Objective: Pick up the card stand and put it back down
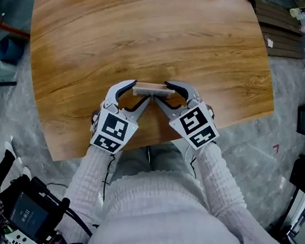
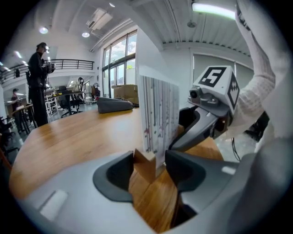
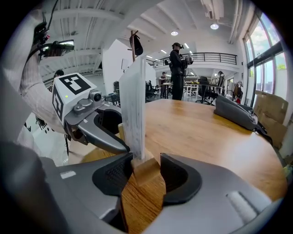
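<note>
Clamping the card stand (image 1: 153, 90) by opposite ends of its wooden base, with left gripper (image 2: 149, 157) and right gripper (image 3: 145, 161) both closed on it, card upright, near the table (image 1: 126, 30) edge.

Tan card stand (image 1: 153, 90), brown woodgrain table (image 1: 126, 30)

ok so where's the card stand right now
In the head view the card stand is by the near edge of the table, held at either end by the left gripper and the right gripper.
</note>
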